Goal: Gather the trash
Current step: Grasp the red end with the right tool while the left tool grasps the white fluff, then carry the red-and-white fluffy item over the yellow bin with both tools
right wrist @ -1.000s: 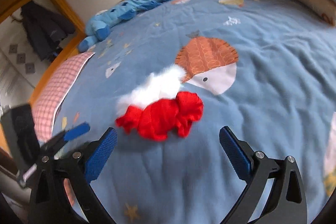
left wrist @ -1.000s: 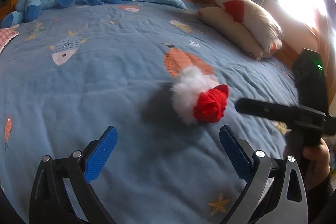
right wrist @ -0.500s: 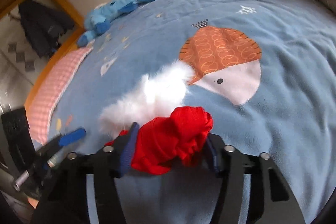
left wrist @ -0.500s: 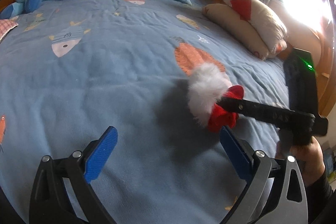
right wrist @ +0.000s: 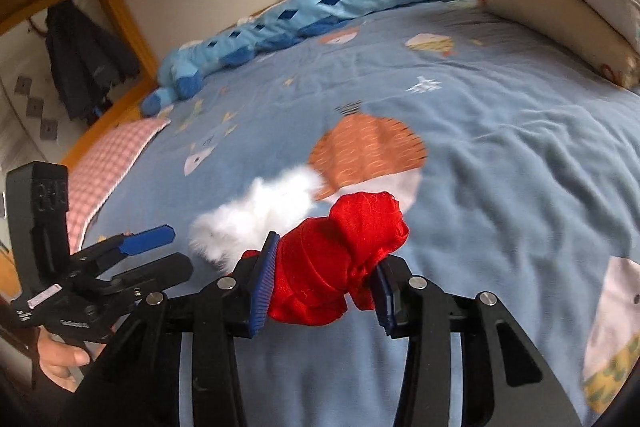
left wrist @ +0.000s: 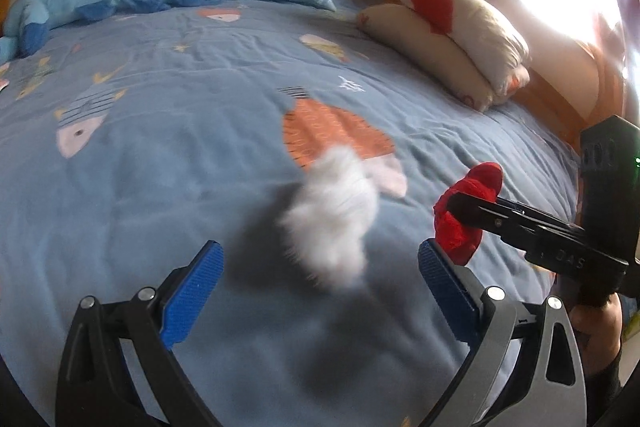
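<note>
The right gripper (right wrist: pixel 320 283) is clamping its fingers on the red cloth wad (right wrist: pixel 340 263), holding it just above the bed (right wrist: pixel 520 167); the white fluffy tuft (left wrist: pixel 336 227) is hanging blurred off the wad's left end; the left gripper (left wrist: pixel 320 283), fingers spread wide and gripping nothing, is sitting nearest that tuft, which is lying straight ahead between them

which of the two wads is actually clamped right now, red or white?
The red cloth wad, squeezed between the right gripper pads. The white fluffy wad is ungripped, blurred, beyond the open left gripper.
</note>
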The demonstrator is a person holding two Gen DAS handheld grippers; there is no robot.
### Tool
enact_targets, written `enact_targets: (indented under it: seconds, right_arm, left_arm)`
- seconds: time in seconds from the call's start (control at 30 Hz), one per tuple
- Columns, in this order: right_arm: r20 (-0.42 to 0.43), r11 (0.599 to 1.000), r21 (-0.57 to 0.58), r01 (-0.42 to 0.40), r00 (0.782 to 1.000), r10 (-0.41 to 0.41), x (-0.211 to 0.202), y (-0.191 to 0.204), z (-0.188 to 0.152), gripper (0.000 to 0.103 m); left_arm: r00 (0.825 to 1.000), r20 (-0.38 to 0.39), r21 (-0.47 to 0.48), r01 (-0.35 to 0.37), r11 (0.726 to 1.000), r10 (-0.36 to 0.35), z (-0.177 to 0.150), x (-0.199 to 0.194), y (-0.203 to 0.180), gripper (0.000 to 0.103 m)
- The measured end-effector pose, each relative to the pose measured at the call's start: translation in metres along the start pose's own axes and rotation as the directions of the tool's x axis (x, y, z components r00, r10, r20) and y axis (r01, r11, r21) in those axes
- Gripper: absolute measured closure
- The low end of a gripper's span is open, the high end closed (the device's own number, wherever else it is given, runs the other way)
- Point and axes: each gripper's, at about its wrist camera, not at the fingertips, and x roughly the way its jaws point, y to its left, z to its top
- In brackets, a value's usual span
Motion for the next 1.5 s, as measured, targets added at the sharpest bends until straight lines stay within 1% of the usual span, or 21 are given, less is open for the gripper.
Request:
enact_targets:
  seconds: [0.1, 0.17, 0.23, 0.3, 0.33, 0.37, 0.4, 0.43, 0.47, 0.5, 0.53, 0.57, 0.67, 0.8, 0.93, 1.1, 1.23, 1.33, 1.5]
  right_arm:
    - [0.012, 1.000, 0.029, 0.013, 1.000, -0.013, -0.003, -0.013, 0.002, 0.062]
    - [0.014, 0.999, 0.043, 0.019, 1.000, -0.020, -0.004, -0.021, 0.003, 0.062]
    - [0.013, 0.998, 0.070, 0.010, 1.000, -0.011, -0.004, -0.030, 0.004, 0.062]
    - [0.016, 0.996, 0.091, -0.003, 1.000, 0.001, -0.005, -0.036, 0.005, 0.062]
    - [0.014, 0.995, 0.098, -0.008, 1.000, 0.007, -0.005, -0.039, 0.006, 0.061]
    - [0.014, 0.995, 0.103, -0.009, 1.000, 0.008, -0.005, -0.040, 0.007, 0.062]
    - [0.014, 0.994, 0.112, -0.013, 1.000, 0.011, -0.006, -0.043, 0.008, 0.061]
    - [0.012, 0.993, 0.116, -0.017, 1.000, 0.015, -0.006, -0.044, 0.007, 0.061]
    - [0.011, 0.992, 0.124, -0.022, 1.000, 0.020, -0.005, -0.045, 0.007, 0.061]
    - [0.006, 0.990, 0.135, -0.029, 1.000, 0.029, -0.004, -0.047, 0.006, 0.061]
    - [-0.001, 0.989, 0.141, -0.036, 0.999, 0.036, -0.003, -0.047, 0.005, 0.061]
    - [-0.007, 0.989, 0.141, -0.039, 0.999, 0.041, -0.002, -0.047, 0.005, 0.061]
    - [-0.020, 0.991, 0.127, -0.039, 0.999, 0.041, 0.001, -0.043, 0.004, 0.061]
    - [-0.028, 0.992, 0.116, -0.057, 0.998, 0.061, 0.002, -0.038, 0.002, 0.061]
    - [-0.032, 0.993, 0.095, -0.070, 0.997, 0.073, 0.001, -0.028, -0.001, 0.061]
    - [0.014, 0.996, 0.043, -0.083, 0.996, 0.083, -0.019, -0.004, -0.004, 0.061]
    - [0.040, 0.996, 0.004, -0.087, 0.995, 0.087, -0.040, 0.013, -0.012, 0.061]
    - [0.058, 0.997, -0.022, -0.079, 0.995, 0.080, -0.061, 0.023, -0.025, 0.061]
    - [0.077, 0.996, -0.020, -0.084, 0.993, 0.085, -0.101, 0.028, -0.053, 0.061]
  left_arm:
    - [0.999, -0.024, 0.022, 0.030, 0.999, -0.029, 0.008, 0.017, -0.010, 0.006]
    - [0.997, -0.047, 0.017, 0.061, 0.998, -0.060, 0.012, 0.031, -0.012, 0.006]
    - [0.995, -0.060, 0.010, 0.075, 0.997, -0.074, 0.016, 0.044, -0.011, 0.007]
    - [0.994, -0.081, 0.011, 0.079, 0.997, -0.078, 0.020, 0.059, -0.013, 0.010]
    - [0.993, -0.090, 0.015, 0.075, 0.997, -0.073, 0.021, 0.065, -0.014, 0.017]
    - [0.992, -0.105, 0.017, 0.067, 0.998, -0.065, 0.022, 0.074, -0.014, 0.030]
    - [0.992, -0.115, 0.014, 0.059, 0.998, -0.057, 0.023, 0.079, -0.015, 0.038]
    - [0.991, -0.132, 0.006, 0.034, 0.999, -0.033, 0.023, 0.088, -0.014, 0.051]
    - [0.991, -0.134, 0.006, 0.012, 1.000, -0.011, 0.023, 0.091, -0.014, 0.061]
    - [0.991, -0.130, 0.009, -0.007, 1.000, 0.008, 0.024, 0.093, -0.014, 0.064]
    - [0.992, -0.122, 0.012, -0.011, 1.000, 0.013, 0.025, 0.093, -0.014, 0.069]
    - [0.994, -0.113, 0.005, -0.006, 1.000, 0.007, 0.024, 0.092, -0.014, 0.073]
    - [0.996, -0.083, -0.037, 0.014, 0.999, -0.017, 0.020, 0.083, -0.010, 0.074]
    - [0.997, -0.065, -0.056, 0.034, 0.998, -0.037, 0.013, 0.072, -0.008, 0.074]
    - [0.997, -0.038, -0.059, 0.063, 0.996, -0.065, 0.000, 0.046, -0.013, 0.074]
    - [0.998, -0.002, -0.061, 0.069, 0.996, -0.070, -0.008, 0.009, -0.019, 0.074]
    - [0.997, 0.034, -0.045, 0.067, 0.997, -0.066, -0.018, -0.027, -0.029, 0.074]
    - [0.997, 0.044, -0.007, 0.068, 0.998, -0.067, -0.026, -0.049, -0.041, 0.074]
    - [0.993, 0.058, 0.069, 0.099, 0.993, -0.103, -0.044, -0.080, -0.073, 0.074]
